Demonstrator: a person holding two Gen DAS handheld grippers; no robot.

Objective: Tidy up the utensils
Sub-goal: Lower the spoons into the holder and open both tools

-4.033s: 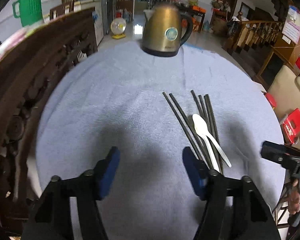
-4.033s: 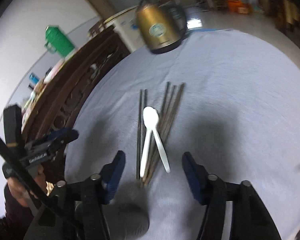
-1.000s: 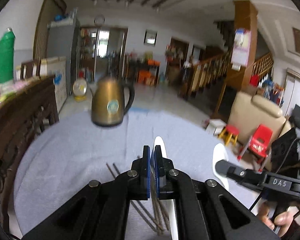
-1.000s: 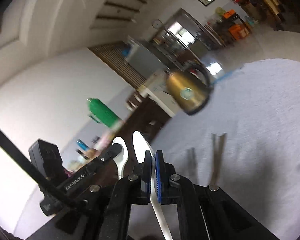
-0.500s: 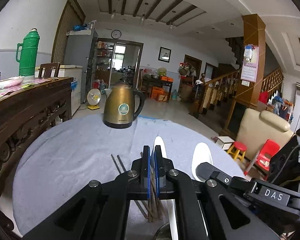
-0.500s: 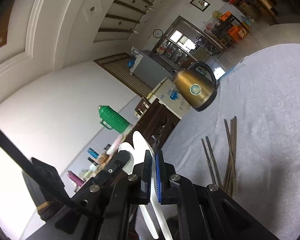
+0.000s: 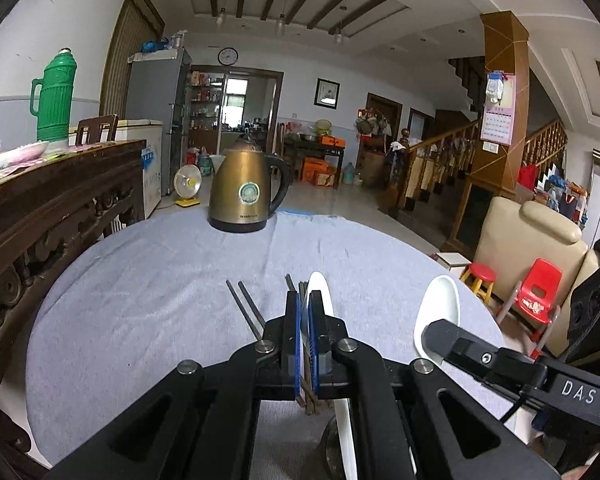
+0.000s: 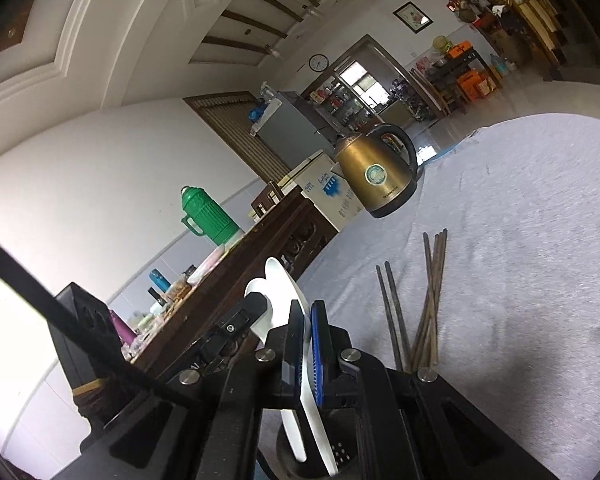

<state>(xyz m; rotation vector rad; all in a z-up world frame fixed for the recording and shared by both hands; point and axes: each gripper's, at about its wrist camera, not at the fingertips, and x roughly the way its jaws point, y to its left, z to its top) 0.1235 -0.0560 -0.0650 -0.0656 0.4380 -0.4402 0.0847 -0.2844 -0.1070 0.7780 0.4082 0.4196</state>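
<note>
My left gripper (image 7: 305,342) is shut on a white spoon (image 7: 325,292), bowl up, handle hanging down toward a dark perforated holder (image 7: 332,444) at the bottom edge. My right gripper (image 8: 306,350) is shut on a second white spoon (image 8: 284,280), whose handle reaches down into the same holder (image 8: 340,454). That second spoon also shows in the left wrist view (image 7: 440,300), and the first spoon (image 8: 256,290) shows in the right wrist view. Several dark chopsticks (image 8: 428,300) lie on the grey tablecloth (image 8: 520,240); they also show in the left wrist view (image 7: 248,306).
A brass kettle (image 7: 248,192) stands at the far side of the round table. A carved dark wood sideboard (image 7: 40,208) with a green thermos (image 7: 54,96) runs along the left. A beige sofa (image 7: 532,240) and red chair (image 7: 542,292) are off to the right.
Four seconds ago both grippers were open above spoons and chopsticks on the cloth. Now each is shut on a spoon, lifted and tilted upright. In the last second the views steadied, with little movement.
</note>
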